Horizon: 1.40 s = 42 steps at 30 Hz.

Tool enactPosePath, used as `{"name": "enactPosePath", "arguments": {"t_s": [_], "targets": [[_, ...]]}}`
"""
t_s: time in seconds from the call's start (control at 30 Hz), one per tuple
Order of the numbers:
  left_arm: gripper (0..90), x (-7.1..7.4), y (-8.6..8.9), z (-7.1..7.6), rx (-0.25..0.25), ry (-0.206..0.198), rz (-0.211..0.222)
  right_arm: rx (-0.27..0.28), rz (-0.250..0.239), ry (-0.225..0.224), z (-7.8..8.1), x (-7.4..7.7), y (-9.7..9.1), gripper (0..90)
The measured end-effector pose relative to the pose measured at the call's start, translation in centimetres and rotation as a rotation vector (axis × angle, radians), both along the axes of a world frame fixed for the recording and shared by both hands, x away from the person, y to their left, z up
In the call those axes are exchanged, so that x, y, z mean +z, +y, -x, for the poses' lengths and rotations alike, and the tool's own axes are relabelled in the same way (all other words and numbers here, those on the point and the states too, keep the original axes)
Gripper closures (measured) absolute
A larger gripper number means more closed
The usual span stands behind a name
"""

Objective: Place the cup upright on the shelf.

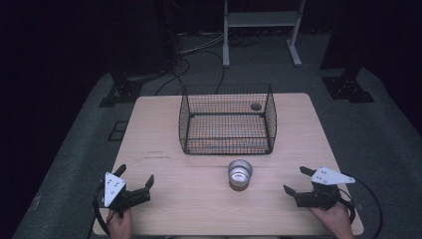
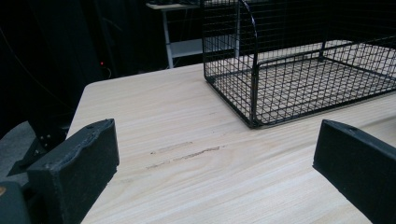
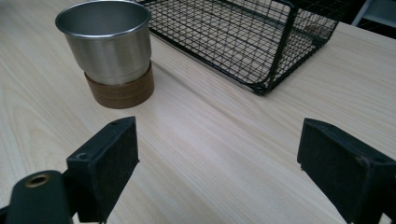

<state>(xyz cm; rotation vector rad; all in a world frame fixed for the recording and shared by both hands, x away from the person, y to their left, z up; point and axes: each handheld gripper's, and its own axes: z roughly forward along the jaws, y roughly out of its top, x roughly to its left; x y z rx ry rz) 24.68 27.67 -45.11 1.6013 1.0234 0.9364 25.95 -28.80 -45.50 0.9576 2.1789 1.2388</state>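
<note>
A steel cup (image 1: 240, 173) on a round wooden base stands upright on the table, just in front of a black wire basket (image 1: 227, 119). My left gripper (image 1: 135, 175) rests at the front left, open, with nothing between its jaws. At the front right, my right gripper (image 1: 295, 180) is also open and empty. In the right gripper view the cup (image 3: 107, 46) is ahead and to the left of my right gripper (image 3: 219, 140), with the basket (image 3: 243, 42) behind it. In the left gripper view, my left gripper (image 2: 217, 140) faces bare table, and the basket (image 2: 299, 70) stands at the upper right.
A small dark round thing (image 1: 256, 106) lies at the back right of the basket. The light wooden table (image 1: 199, 199) has faint scuff marks (image 2: 187, 151) left of centre. A metal stand (image 1: 261, 20) and cables sit on the floor beyond the table.
</note>
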Motion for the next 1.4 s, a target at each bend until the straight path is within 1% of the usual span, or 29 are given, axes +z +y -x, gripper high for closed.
{"name": "enactPosePath", "arguments": {"t_s": [0.37,0.43,0.47,0.53,0.6,0.73,0.77,0.83,0.87,0.97,1.0,1.17,1.3,1.4], "targets": [[0.0,0.0,0.0,0.0,0.004,-0.003,0.000,0.044,0.009,0.012,0.0,0.0,1.7,9.6],[0.0,0.0,0.0,0.0,0.003,-0.003,0.002,0.050,0.002,0.014,0.0,0.0,1.8,9.0],[0.0,0.0,0.0,0.1,0.004,-0.002,0.003,0.070,-0.010,0.021,-0.1,0.0,2.3,8.9],[0.0,0.1,0.1,0.1,0.007,-0.004,0.003,0.079,-0.002,0.024,-0.2,-0.1,2.7,8.4],[0.0,0.1,0.2,0.1,0.010,-0.009,0.016,0.090,0.001,0.031,-0.2,-0.1,3.1,8.3],[0.0,0.1,0.3,0.2,0.014,-0.008,0.012,0.104,0.001,0.037,-0.4,0.0,3.6,7.6],[0.0,0.1,0.3,0.2,0.014,-0.008,0.013,0.109,0.016,0.036,-0.5,-0.1,4.1,6.7],[0.0,0.1,0.3,0.2,0.014,-0.008,0.014,0.115,0.017,0.039,-0.5,-0.1,4.3,6.7],[0.0,0.1,0.4,0.2,0.016,-0.008,0.013,0.119,0.022,0.045,-0.6,-0.2,4.7,5.0],[0.0,0.1,0.4,0.2,0.016,-0.009,0.014,0.128,0.020,0.050,-0.7,-0.2,4.9,4.8],[0.0,0.2,0.4,0.1,0.016,-0.010,0.014,0.131,0.026,0.052,-0.7,-0.2,5.3,3.2],[0.0,0.2,0.3,0.1,0.013,-0.011,0.012,0.150,0.024,0.066,-0.9,-0.3,6.1,2.7],[0.0,0.2,0.3,0.1,0.012,-0.011,0.012,0.161,0.032,0.067,-1.1,-0.3,6.7,2.1],[0.0,0.2,0.3,0.2,0.013,-0.012,0.011,0.166,0.036,0.071,-1.2,-0.3,7.6,1.5]]}}
